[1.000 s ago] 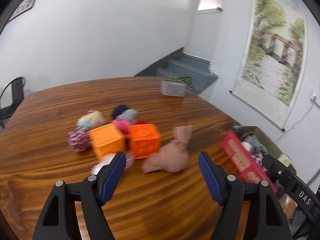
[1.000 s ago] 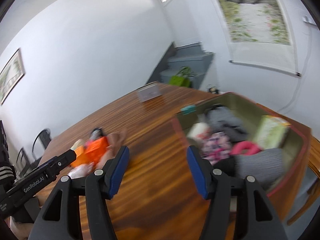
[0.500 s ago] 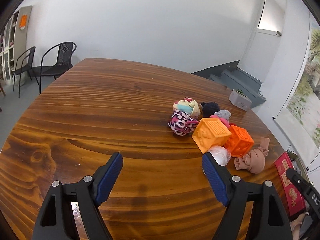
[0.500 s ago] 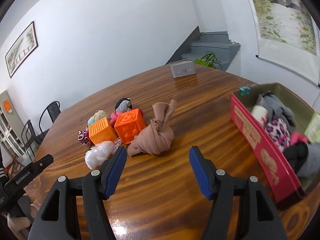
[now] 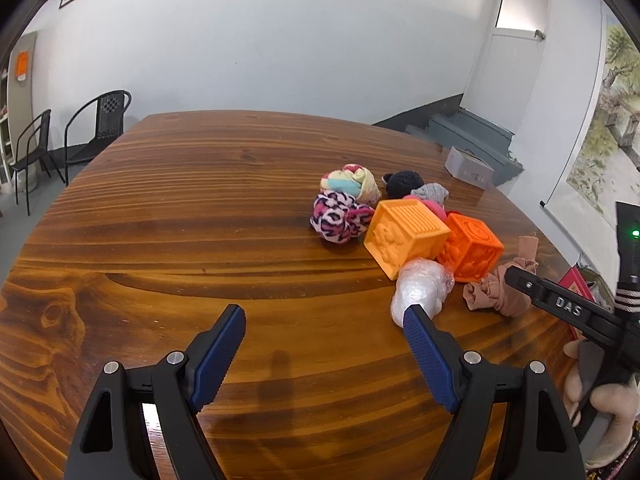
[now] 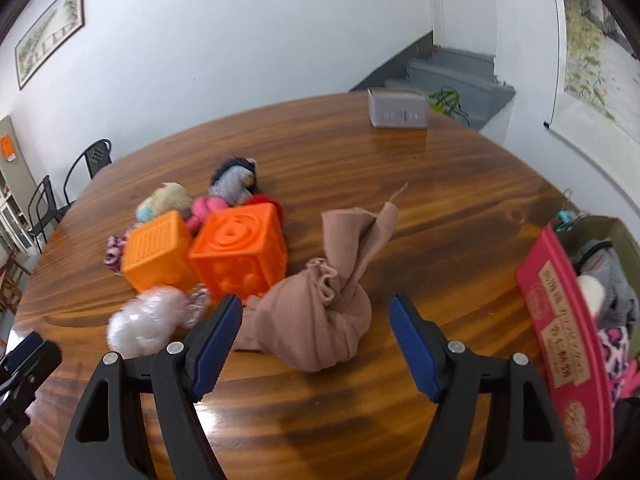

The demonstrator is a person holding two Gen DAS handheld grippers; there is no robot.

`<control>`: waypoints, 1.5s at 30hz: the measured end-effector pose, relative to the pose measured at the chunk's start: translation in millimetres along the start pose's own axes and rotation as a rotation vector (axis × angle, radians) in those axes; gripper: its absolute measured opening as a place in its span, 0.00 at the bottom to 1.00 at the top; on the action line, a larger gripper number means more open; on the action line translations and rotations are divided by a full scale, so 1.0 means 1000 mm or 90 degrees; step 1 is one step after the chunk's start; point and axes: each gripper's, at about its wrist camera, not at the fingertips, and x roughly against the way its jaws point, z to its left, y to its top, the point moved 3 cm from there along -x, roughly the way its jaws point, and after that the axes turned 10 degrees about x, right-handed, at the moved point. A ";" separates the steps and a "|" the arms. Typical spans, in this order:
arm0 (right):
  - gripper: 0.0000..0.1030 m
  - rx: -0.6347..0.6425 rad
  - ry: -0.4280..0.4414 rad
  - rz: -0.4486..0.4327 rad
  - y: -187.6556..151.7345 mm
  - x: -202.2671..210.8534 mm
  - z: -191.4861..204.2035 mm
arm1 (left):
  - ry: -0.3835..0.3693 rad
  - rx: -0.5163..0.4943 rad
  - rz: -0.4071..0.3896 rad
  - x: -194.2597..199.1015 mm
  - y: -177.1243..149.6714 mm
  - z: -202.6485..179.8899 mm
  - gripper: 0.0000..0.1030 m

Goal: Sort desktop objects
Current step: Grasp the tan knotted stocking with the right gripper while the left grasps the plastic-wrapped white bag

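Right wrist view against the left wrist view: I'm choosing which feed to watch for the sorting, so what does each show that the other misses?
Only the right wrist view shows the red box's contents, with socks already inside, and the open right gripper lined up on the tan sock bundle. Only the left wrist view shows the leopard-print sock ball clearly, and the open left gripper over bare table. Both show the two orange cubes, the plastic wad and the grey box.
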 end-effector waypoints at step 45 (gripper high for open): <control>0.60 -0.091 0.099 -0.036 -0.007 0.024 -0.024 | -0.040 -0.100 0.064 -0.039 -0.006 -0.075 0.36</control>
